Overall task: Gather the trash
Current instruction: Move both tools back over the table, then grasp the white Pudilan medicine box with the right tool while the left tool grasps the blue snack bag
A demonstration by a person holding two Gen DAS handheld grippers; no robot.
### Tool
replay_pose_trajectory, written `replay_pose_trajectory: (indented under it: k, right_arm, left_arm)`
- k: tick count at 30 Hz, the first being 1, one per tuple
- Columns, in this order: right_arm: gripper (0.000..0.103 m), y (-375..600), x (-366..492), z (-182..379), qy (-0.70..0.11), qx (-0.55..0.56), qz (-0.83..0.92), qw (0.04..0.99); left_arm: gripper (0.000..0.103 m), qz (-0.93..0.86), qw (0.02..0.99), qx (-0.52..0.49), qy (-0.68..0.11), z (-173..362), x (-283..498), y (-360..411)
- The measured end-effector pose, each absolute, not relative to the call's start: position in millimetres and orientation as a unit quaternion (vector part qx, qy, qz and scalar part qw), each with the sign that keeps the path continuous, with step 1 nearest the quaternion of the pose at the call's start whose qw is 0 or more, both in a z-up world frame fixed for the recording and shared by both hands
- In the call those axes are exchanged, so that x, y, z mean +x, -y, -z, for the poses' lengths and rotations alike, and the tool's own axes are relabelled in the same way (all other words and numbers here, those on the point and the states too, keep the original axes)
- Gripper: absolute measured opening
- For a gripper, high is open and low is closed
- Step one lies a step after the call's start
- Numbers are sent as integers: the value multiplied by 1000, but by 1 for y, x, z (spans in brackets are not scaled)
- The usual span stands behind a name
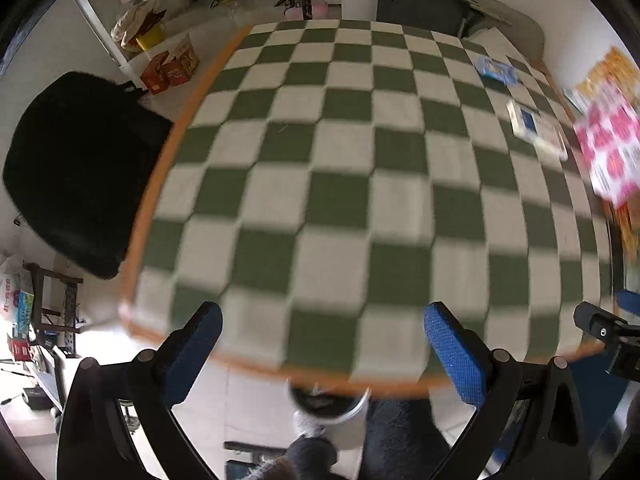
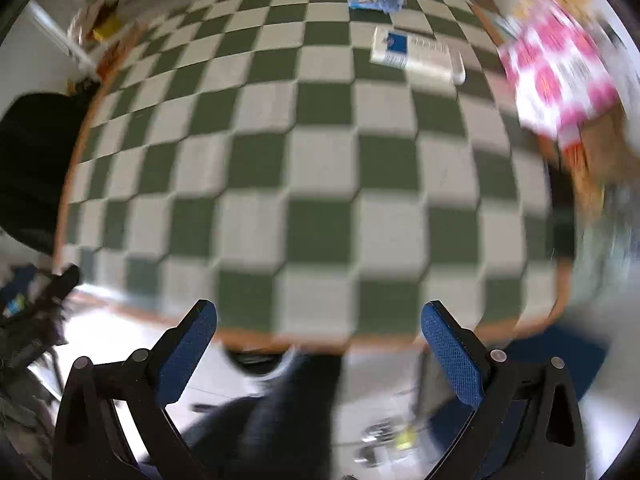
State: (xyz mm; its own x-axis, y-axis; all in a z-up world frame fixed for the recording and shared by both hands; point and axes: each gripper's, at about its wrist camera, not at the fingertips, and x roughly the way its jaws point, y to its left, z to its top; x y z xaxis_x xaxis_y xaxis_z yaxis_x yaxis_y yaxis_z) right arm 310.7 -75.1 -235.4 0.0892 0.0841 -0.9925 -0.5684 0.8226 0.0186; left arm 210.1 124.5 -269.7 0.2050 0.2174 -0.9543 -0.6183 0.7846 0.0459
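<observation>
A bin [image 1: 330,408] with a dark interior stands on the floor just below the near edge of the tabletop [image 1: 320,160], partly hidden by that edge, and its contents cannot be made out. Both the left tongs [image 1: 322,354] and the right tongs [image 2: 318,346] are spread wide with nothing between their blue pads, hovering over the near edge of the green-and-white checkered cloth. The trash lies toward the far right corner: a blue wrapper [image 2: 374,0] farthest back, a white-and-blue packet [image 2: 412,56] nearer, and a blurred pink-and-white bag [image 2: 560,76] at the right edge.
</observation>
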Motion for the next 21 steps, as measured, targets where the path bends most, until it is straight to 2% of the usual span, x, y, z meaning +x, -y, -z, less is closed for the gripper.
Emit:
replay_pose_trajectory:
  k: [5,10,16,21]
  right_arm:
    - [103,35,457,270,-630,-323,-236,666]
    - [103,-4,550,317,-604,-464,-267,591]
    - [103,-38,601,373,-552,-608,-318,473]
    - [103,-45,616,399,-566,-624,-351,408]
  left_arm:
    - [103,-285,729,-170,-599,290,314,-134]
    - [103,-293,702,-153,-631,317,401,-141]
    - [103,-289,685,-140,-654,339,467,-147]
    - [103,-280,679,-143,-663,348,490,-151]
